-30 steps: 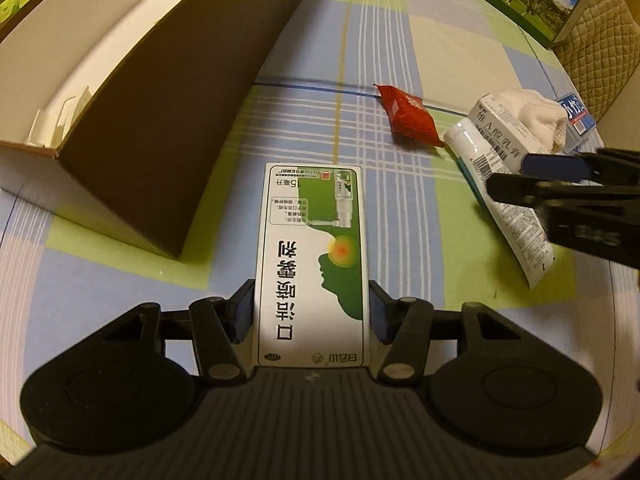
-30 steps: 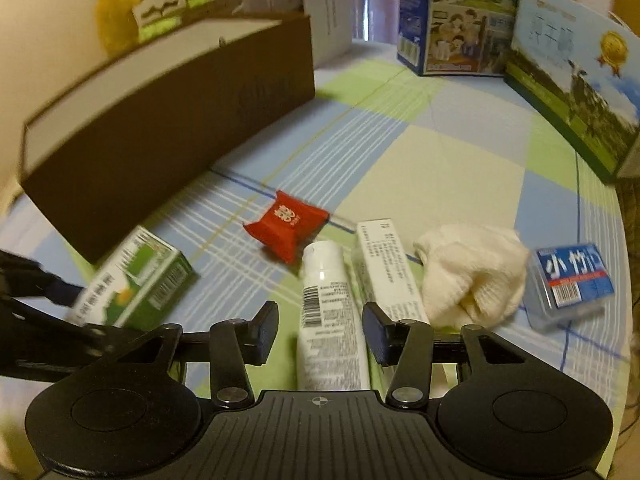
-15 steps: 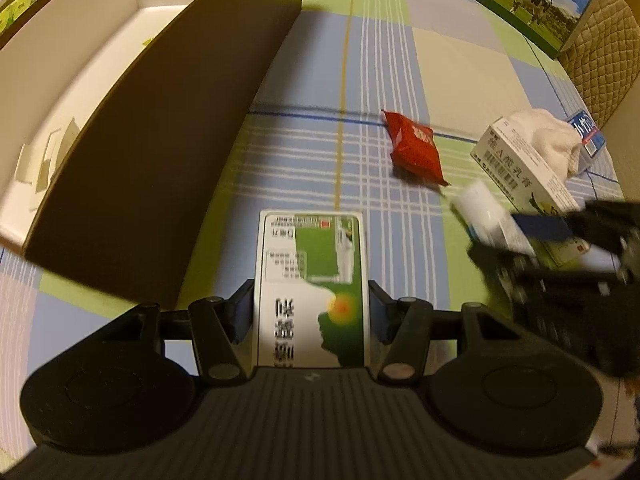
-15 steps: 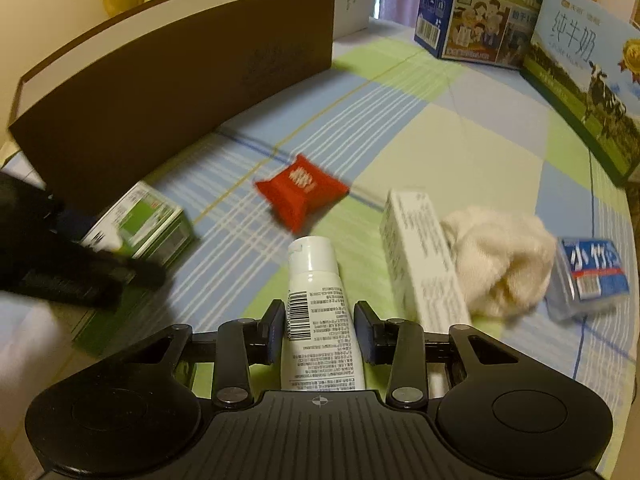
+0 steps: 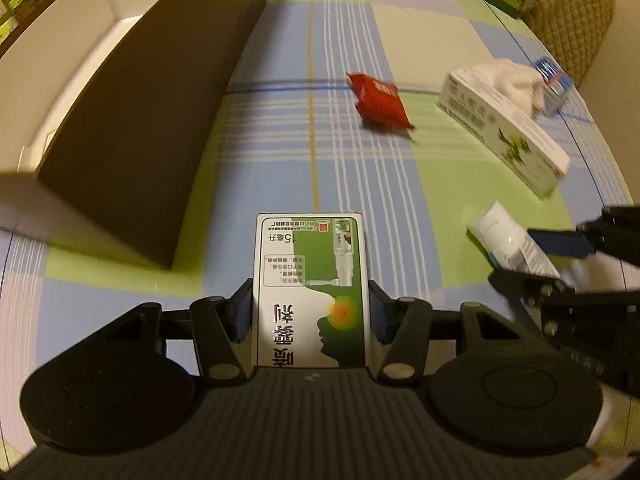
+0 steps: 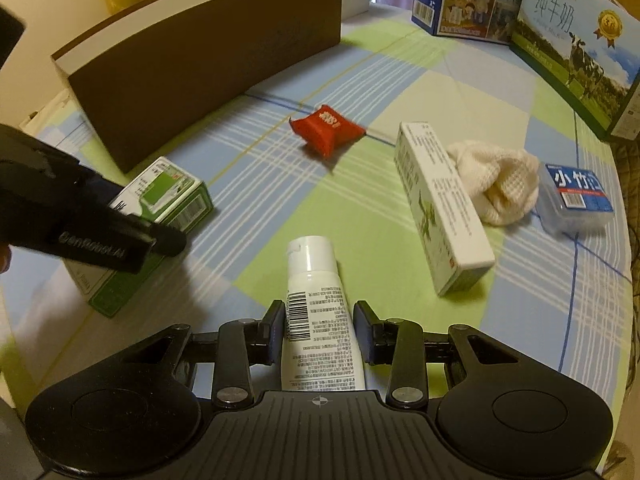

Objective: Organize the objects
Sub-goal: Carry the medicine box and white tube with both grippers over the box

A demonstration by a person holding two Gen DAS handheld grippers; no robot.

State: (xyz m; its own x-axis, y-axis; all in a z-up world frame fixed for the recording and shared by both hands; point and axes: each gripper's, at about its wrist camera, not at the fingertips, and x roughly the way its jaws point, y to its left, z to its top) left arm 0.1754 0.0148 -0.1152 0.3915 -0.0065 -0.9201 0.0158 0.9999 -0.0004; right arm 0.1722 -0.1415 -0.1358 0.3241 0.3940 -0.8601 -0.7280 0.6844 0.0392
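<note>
Since a second ago: white tube (image 6: 318, 312) moved from lying beside the long white carton (image 6: 440, 208) to a place nearer the camera and apart from it, now clamped in the right tongs (image 6: 320, 332); green-and-white box (image 5: 312, 292) unchanged between the left tongs (image 5: 311, 312), the brown box sitting further left in that view.

Left tongs: narrow, both blue pads against the sides of the green-and-white box, which lies flat on the checked cloth of the surface (image 5: 400, 208), print facing up, just beside the near corner of the open brown box (image 5: 160, 112).

Right tongs: narrow, pads pressed on the lower body of the white tube, cap end pointing away, barcode side up. Whether the tube is clear of the cloth cannot be told.

Open brown box: white inside, on the left of the surface, long wall toward the items.

Red sachet (image 6: 326, 130): loose, mid-surface, well apart from both tongs.

Long white carton: on its side, touching the crumpled white cloth (image 6: 496, 182).

Small blue-labelled clear case (image 6: 576, 198): just beside the cloth, near the surface's right edge.

Milk cartons (image 6: 572, 40): standing at the far right.
</note>
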